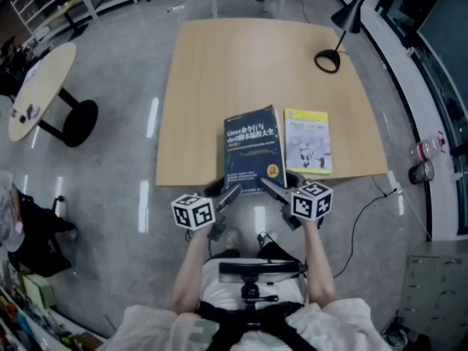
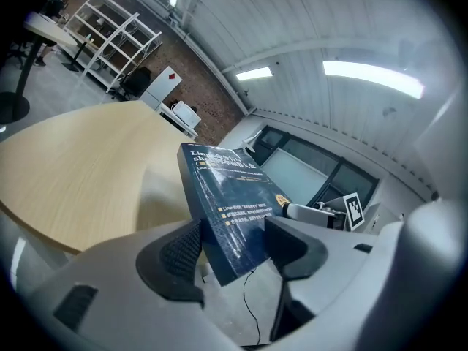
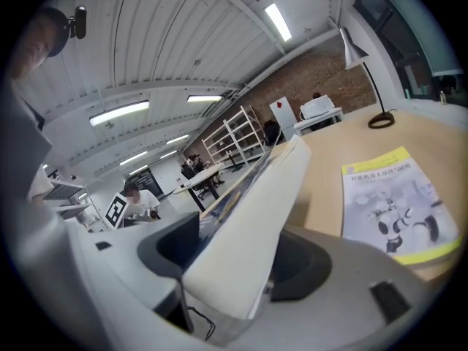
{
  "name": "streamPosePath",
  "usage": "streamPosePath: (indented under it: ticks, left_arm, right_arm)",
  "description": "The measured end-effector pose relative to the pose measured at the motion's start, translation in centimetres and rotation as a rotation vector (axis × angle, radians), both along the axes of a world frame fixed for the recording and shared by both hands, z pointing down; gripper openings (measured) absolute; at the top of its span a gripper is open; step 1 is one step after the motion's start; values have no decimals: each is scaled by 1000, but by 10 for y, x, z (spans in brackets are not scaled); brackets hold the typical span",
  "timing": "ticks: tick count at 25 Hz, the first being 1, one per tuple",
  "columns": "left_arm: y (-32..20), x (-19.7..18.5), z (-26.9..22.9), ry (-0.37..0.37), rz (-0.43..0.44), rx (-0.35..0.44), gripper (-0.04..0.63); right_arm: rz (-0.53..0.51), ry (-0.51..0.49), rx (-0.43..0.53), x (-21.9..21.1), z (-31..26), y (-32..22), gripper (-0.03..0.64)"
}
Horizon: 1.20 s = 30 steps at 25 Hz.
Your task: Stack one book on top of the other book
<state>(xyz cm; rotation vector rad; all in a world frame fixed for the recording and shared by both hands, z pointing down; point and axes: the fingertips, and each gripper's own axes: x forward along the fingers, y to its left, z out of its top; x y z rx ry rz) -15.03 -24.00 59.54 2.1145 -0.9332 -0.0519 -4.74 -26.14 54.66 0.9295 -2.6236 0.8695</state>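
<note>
Nearest me: my left gripper (image 2: 234, 248) and right gripper (image 3: 235, 263), each clamped on a near corner of the dark blue book (image 1: 252, 148)
Book end: raised, overhanging the table (image 1: 241, 72) edge
Right of it: yellow book (image 1: 307, 141) — flat on table, close beside
Far right corner: lamp (image 1: 341, 32)

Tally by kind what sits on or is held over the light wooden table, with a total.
Books: 2 (dark blue book, yellow-and-white book)
Lamps: 1 (black desk lamp)
Total: 3
</note>
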Motion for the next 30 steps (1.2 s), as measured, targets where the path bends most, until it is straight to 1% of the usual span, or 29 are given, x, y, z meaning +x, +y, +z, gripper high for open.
streamPosePath:
  ticks: [3,6,12,15,19,22,30]
  left_arm:
    - [-8,17,-9,-23,14,16,273]
    - [-18,46,-13,-43,13,22,273]
    - [-40,131,-10,-55,-15,-1,273]
    - [-54,171,-11,-57,-33,8,273]
    - [-77,212,-7,-75,-38,12,273]
    - [-84,219,-4,-89,-27,-1,273]
    - [-95,218,18,-107,10,-57,272]
  right_arm:
    - [9,-12,15,19,-6,-7,304]
    - [15,-39,24,49,-9,-16,304]
    - [4,-79,-3,135,-1,-40,304]
    - [-5,-99,-20,176,3,-55,304]
    - [14,-137,-47,219,11,-75,304]
    - [42,-148,-86,229,20,-80,304]
    - [77,-148,-155,229,43,-88,304]
